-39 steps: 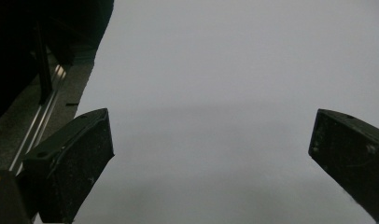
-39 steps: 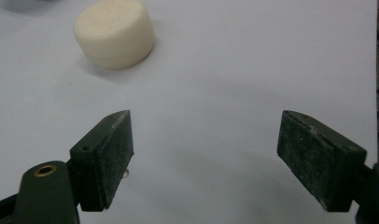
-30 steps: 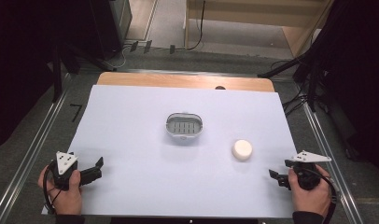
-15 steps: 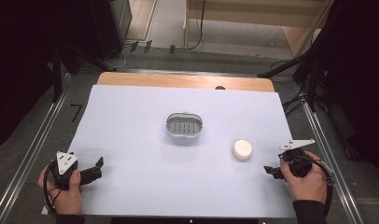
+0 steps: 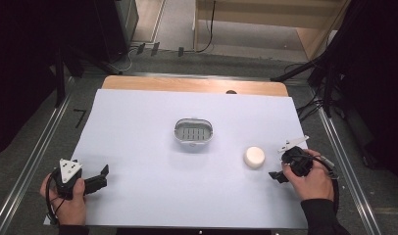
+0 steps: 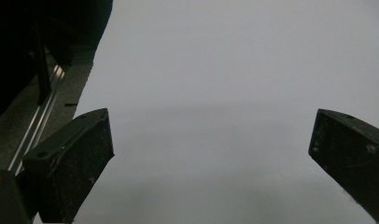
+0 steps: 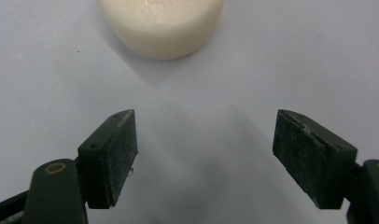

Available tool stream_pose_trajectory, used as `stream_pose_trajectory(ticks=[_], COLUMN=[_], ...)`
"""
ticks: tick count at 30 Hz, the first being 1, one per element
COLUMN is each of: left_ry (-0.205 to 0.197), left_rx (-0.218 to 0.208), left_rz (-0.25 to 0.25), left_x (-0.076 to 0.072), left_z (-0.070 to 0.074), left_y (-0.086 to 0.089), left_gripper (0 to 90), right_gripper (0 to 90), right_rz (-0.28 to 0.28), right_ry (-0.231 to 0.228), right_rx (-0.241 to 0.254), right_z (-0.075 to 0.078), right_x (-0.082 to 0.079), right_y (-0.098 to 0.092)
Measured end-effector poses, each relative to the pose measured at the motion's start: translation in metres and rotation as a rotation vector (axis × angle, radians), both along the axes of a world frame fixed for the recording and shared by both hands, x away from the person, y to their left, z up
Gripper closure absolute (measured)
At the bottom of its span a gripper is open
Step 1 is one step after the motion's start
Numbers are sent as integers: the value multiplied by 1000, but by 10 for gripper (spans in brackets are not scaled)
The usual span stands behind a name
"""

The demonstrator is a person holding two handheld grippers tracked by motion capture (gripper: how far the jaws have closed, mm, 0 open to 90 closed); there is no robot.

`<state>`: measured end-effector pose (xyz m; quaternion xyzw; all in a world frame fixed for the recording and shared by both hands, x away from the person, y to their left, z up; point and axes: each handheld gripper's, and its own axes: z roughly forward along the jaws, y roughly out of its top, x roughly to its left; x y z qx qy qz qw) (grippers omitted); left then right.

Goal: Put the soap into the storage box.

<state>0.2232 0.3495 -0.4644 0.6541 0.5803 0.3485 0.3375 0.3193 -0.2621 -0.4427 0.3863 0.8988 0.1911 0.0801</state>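
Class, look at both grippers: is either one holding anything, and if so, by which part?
Nothing is held. The right gripper is open, short of the round cream soap bar; the left gripper is open over bare white table.

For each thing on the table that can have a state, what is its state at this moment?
Right gripper: open, jaws wide apart, aimed at the soap, not touching it.
Left gripper: open, holding nothing, above the white sheet.
Soap: round, cream, lying flat on the sheet, free.
Soap dish: upright, nothing in it, apart from the soap.
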Motion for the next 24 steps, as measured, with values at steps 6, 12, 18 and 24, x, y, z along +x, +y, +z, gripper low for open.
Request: stream_pose_trajectory(ticks=[6, 12, 18, 24], left_ry=[1, 1, 0, -1], left_rx=[2, 2, -5, -5], left_rz=[0, -1, -1, -1], left_x=[0, 0, 0, 0], left_z=[0, 0, 0, 0], left_y=[0, 0, 0, 0], left_gripper=[2, 2, 2, 2], right_gripper=[203, 136, 130, 136], right_rz=[21, 51, 83, 95], right_ry=[18, 19, 35, 34], right_rx=[-21, -33, -54, -51], right_z=[-2, 1, 1, 2], right_x=[6, 13, 20, 24], right_y=[11, 20, 31, 38])
